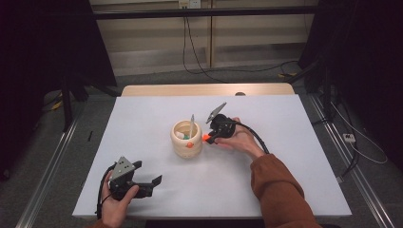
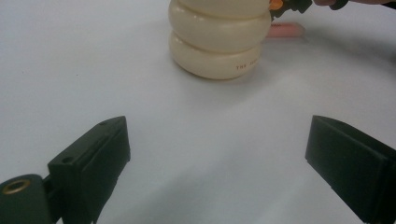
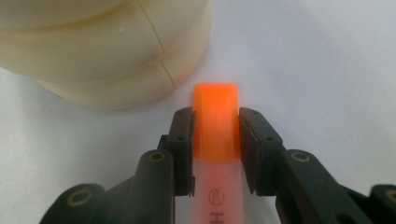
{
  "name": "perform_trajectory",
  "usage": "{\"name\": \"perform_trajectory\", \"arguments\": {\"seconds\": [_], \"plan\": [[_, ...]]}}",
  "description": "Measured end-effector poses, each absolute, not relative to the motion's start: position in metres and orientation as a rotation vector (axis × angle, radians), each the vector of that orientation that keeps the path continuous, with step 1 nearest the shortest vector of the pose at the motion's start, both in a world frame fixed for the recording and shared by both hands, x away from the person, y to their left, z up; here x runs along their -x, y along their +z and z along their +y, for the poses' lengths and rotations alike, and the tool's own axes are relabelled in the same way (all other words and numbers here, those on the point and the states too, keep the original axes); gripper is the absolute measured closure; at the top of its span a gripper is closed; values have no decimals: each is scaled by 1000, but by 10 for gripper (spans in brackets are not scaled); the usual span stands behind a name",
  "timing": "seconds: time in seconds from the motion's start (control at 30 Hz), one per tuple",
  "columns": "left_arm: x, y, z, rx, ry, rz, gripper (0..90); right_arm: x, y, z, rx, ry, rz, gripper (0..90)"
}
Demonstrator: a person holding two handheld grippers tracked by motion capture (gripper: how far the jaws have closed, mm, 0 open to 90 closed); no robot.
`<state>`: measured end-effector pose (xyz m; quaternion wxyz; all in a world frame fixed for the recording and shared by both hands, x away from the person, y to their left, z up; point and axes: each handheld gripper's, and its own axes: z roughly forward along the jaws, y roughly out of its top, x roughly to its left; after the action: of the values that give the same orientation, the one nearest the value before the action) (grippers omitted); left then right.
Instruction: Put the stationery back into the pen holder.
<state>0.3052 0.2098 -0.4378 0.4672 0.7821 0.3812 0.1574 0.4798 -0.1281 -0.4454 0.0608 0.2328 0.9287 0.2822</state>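
The right hand-held gripper [image 3: 215, 149] has its two black jaws pressed on both sides of an orange marker [image 3: 215, 126]. The marker sits right in the middle between the jaws. Its bright orange cap end sticks out past the jaw tips, and its paler body with black letters runs back toward the hand. The marker's long side lies along the same line as the jaws. The orange end points away from the hand, toward the cream pot [image 3: 112, 51], which stands just beside it.

In the high view the right hand-held gripper [image 1: 212, 137] rests near the middle of the white counter [image 1: 266, 190], and the marker [image 1: 206, 137] shows as a small orange bit. It points to the left, at the pot [image 1: 187, 140], and lies about flat. A thin stick and some small things stand inside the pot.

The left hand-held gripper [image 1: 152, 183] sits low at the near left part of the counter, well apart from the pot. Its jaws are spread wide with nothing between them, just bare counter [image 2: 93, 70].
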Motion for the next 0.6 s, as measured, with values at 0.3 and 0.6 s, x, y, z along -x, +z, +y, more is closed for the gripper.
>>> {"name": "perform_trajectory", "arguments": {"seconds": [0.3,0.6], "plan": [[-305,-438,210,-1911,383,938,63,-479,-443,-132,-739,859,2793,678],[-305,-438,210,-1915,383,934,64,-477,-434,-138,-763,926,2738,678]]}}
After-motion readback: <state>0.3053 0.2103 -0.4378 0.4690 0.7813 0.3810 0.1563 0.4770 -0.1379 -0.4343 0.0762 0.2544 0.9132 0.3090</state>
